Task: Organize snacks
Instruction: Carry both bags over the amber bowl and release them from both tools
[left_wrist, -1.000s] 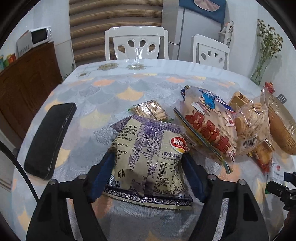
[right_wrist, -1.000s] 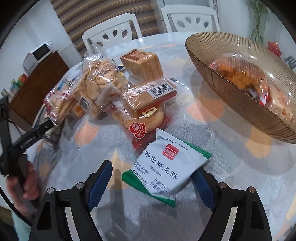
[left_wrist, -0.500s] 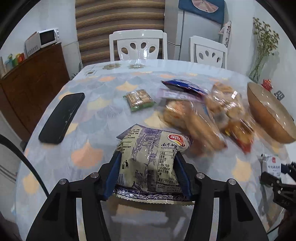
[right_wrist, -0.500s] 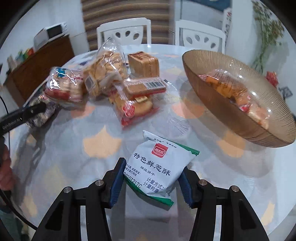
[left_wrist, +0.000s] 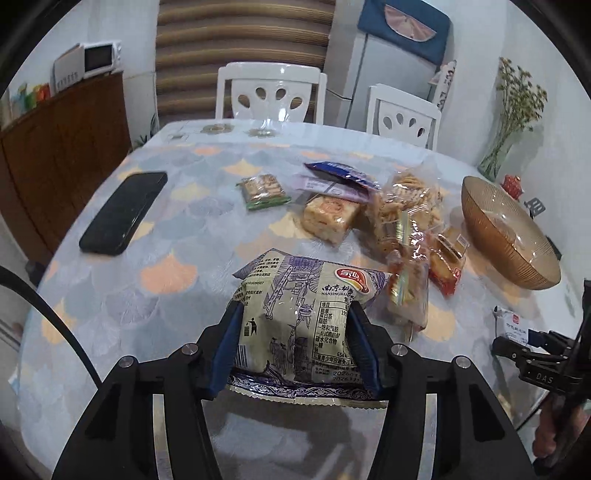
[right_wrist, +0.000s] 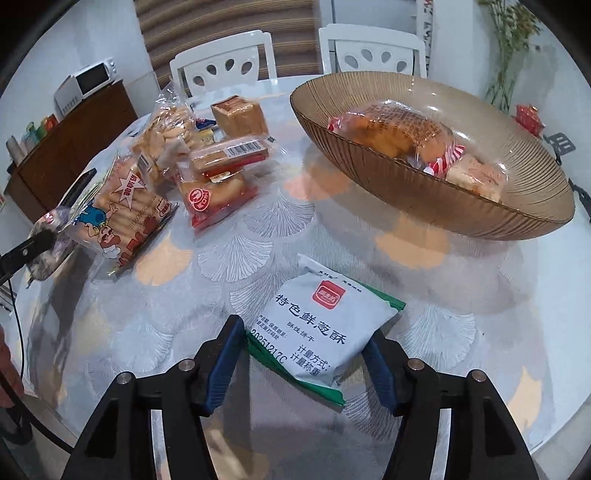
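Two grippers, left (left_wrist: 295, 345) clamping purple packet (left_wrist: 306, 314), right (right_wrist: 303, 363) around white packet (right_wrist: 317, 325)

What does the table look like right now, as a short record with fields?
Left gripper: jaws just closed in, clamped on the purple-print packet
Right gripper: jaws just opened a little, gripping the white packet
Bowl: holds wrapped snacks
Loose snacks: clustered on the tablecloth, left of the bowl in the right wrist view
Phone: lying flat, apart from the snacks
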